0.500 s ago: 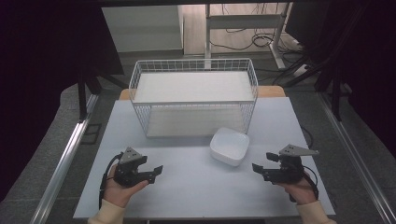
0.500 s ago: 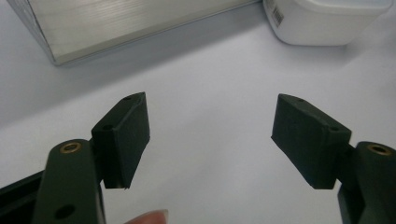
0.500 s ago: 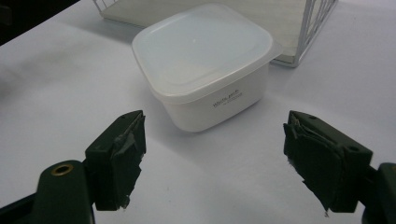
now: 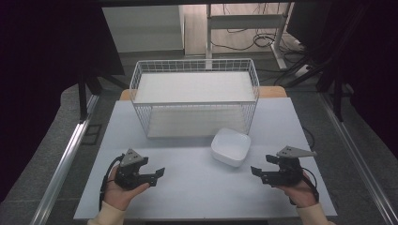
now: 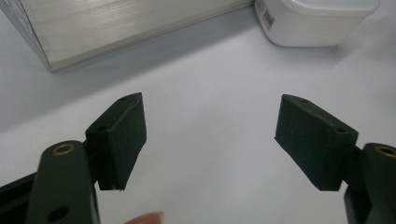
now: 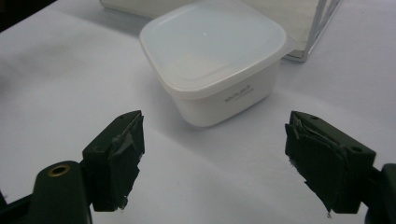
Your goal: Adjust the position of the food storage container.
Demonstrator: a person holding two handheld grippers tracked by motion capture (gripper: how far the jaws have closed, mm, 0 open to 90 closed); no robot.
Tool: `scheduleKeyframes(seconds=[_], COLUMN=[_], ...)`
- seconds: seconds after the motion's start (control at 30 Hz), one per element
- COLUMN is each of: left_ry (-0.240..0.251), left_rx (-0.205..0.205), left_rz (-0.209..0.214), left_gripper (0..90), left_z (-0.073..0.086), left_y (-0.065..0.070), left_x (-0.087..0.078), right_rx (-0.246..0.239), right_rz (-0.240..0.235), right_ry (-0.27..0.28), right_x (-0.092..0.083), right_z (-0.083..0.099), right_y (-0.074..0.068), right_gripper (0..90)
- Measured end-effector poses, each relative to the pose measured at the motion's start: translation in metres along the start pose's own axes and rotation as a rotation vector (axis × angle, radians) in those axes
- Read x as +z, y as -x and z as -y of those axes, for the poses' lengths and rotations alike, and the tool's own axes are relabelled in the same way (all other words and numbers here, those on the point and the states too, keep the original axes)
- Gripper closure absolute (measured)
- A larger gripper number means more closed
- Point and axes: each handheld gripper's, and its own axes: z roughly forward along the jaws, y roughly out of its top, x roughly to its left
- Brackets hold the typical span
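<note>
A white lidded tub (image 4: pixel 230 146) stood on the bench (image 4: pixel 197 187), just in front of the wire basket's (image 4: pixel 195 96) right front corner; whether it touched the wire could not be told. In the right gripper view the tub (image 6: pixel 217 58) sat lid-on, small print on its side wall, with the basket's corner (image 6: pixel 322 28) just behind it. The basket stood at the back of the bench, behind the tub. The left claw (image 4: pixel 157 173) was held low over the bench well to the left of the tub and nearer the front edge, its jaws wide apart and gripping nothing; in its own view (image 5: pixel 210 135) bare bench lay between them. The right claw (image 4: pixel 258 172) hovered near the tub's right front, likewise spread wide and empty (image 6: pixel 212 158).
</note>
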Motion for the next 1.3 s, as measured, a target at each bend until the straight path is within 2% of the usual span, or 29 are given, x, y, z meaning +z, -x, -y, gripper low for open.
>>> scheduleKeyframes(seconds=[0.23,0.43,0.57,0.63,0.73,0.77,0.8,0.93,1.1,1.23,1.27,1.3], left_ry=[0.008,0.0,-0.007,-0.008,-0.014,-0.014,-0.02,-0.019,-0.019,-0.028,-0.034,-0.034], left_rx=[0.007,-0.005,0.004,0.002,0.008,0.008,0.008,0.007,-0.004,-0.011,-0.01,-0.01], left_rz=[0.004,-0.003,0.001,0.004,0.01,0.01,0.014,0.018,0.018,0.013,0.011,0.011], left_gripper=[24.2,24.2,23.9,24.0,24.0,23.9,23.9,23.9,23.9,23.9,23.9,23.8], left_z=[-0.005,-0.006,-0.007,-0.007,-0.008,-0.008,-0.008,-0.008,-0.007,-0.006,-0.006,-0.006], left_y=[-0.003,-0.005,-0.002,-0.001,-0.001,-0.001,-0.001,-0.002,-0.004,-0.005,-0.006,-0.006], left_x=[0.002,0.004,0.005,0.005,0.007,0.007,0.008,0.007,0.007,0.009,0.01,0.01], right_rx=[-0.011,-0.022,-0.022,-0.028,-0.046,-0.046,-0.057,-0.062,-0.087,-0.138,-0.154,-0.154], right_rz=[-0.003,-0.02,-0.028,-0.02,-0.03,-0.03,-0.02,-0.025,-0.015,0.004,0.014,0.014], right_ry=[-0.032,-0.015,-0.024,-0.033,-0.055,-0.055,-0.079,-0.11,-0.14,-0.159,-0.167,-0.167], right_x=[0.005,-0.006,-0.007,-0.006,0.005,0.005,0.013,0.025,0.032,0.035,0.036,0.036], right_z=[0.001,-0.008,-0.013,-0.02,-0.041,-0.041,-0.057,-0.079,-0.092,-0.102,-0.107,-0.107], right_y=[-0.003,0.0,0.001,0.001,0.001,0.001,0.003,0.01,0.013,0.01,0.009,0.009], right_gripper=[22.9,34.5,37.6,39.0,42.0,42.0,42.8,45.8,48.5,54.9,59.9,59.9])
